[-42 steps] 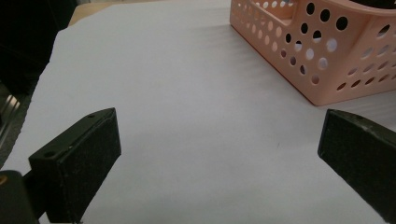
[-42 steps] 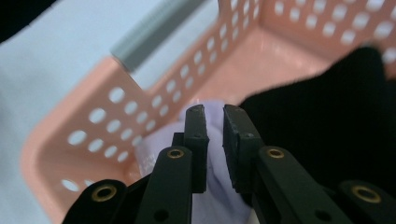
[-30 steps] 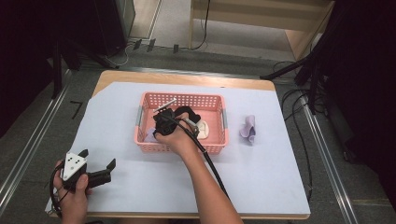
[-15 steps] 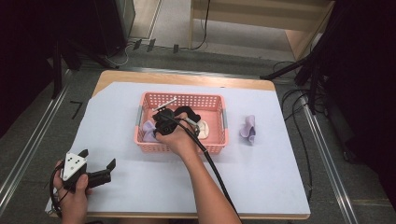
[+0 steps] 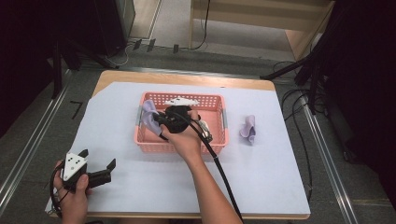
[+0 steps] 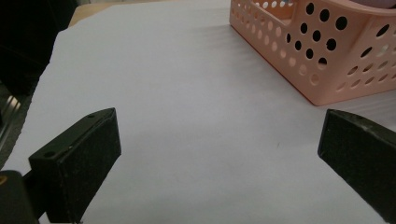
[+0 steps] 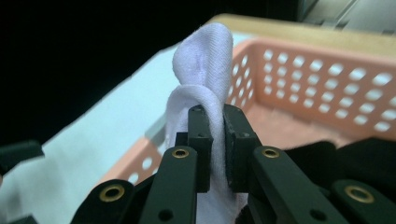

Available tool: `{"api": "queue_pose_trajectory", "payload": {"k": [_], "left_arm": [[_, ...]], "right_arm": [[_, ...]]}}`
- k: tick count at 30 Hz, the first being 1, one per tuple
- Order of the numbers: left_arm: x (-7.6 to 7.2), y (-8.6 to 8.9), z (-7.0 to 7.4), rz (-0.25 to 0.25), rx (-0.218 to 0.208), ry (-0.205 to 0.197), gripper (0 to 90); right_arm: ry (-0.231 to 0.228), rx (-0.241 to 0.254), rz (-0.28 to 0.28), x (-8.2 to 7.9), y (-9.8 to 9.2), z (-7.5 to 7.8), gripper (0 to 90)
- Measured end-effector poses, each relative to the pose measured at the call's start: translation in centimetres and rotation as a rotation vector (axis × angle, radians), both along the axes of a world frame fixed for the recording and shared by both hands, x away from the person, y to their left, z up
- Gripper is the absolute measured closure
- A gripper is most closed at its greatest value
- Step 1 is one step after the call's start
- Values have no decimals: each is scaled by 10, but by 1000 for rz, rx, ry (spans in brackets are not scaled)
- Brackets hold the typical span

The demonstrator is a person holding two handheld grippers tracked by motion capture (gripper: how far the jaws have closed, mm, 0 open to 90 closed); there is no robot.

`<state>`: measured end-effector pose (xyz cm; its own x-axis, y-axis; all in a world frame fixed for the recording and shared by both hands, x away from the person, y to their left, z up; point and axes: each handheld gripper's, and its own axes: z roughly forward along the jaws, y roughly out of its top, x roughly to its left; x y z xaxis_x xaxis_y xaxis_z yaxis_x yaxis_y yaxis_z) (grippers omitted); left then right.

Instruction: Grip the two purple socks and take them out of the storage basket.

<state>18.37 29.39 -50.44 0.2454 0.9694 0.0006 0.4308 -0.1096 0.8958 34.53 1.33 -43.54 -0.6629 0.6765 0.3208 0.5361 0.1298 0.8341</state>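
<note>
Right gripper view: your right claw (image 7: 215, 154) is clamped on a pale lilac knitted cloth (image 7: 201, 70), a fold of it standing up above the jaw tips over the near left part of the basket.
Cloth handling: soft, light and limp, I judge; it will droop and swing, so a pinch on a bunched fold like yours should hold better than a single edge.
Cloth texture: fine ribbed weave, matte, not slippery by the look of it.
Below the claw: salmon-pink perforated plastic basket (image 5: 214, 144), stiff walls with round holes and grey side handles; something dark and something white lie in it, too hidden to name.
Right of the claw: second lilac crumpled cloth (image 5: 248, 129), on the sheet, apart from the basket.
Left claw (image 6: 219, 154): jaws spread wide, holding nothing, near the table's front left corner.
Under everything: pale blue-white matte sheet (image 5: 261, 177) over a wooden table (image 5: 187, 77).
</note>
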Motion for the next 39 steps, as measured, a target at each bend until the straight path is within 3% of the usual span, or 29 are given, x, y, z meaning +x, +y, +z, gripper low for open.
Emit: {"api": "queue_pose_trajectory", "payload": {"k": [1, 10, 20, 30, 39], "left_arm": [[0, 0, 0, -3, 2, 2, 2], [0, 0, 0, 0, 1, 0, 2], [0, 0, 0, 0, 1, -1, 1], [0, 0, 0, 0, 3, -1, 1], [0, 0, 0, 2, 3, -4, 2]], "right_arm": [[-31, 25, -26, -2, -4, 2, 835], [-200, 85, -138, -8, -16, 10, 834], [-348, 91, -239, -11, -35, 13, 834], [-433, 76, -319, -14, -64, 16, 834], [-466, 86, -402, -15, -95, 16, 834]]}}
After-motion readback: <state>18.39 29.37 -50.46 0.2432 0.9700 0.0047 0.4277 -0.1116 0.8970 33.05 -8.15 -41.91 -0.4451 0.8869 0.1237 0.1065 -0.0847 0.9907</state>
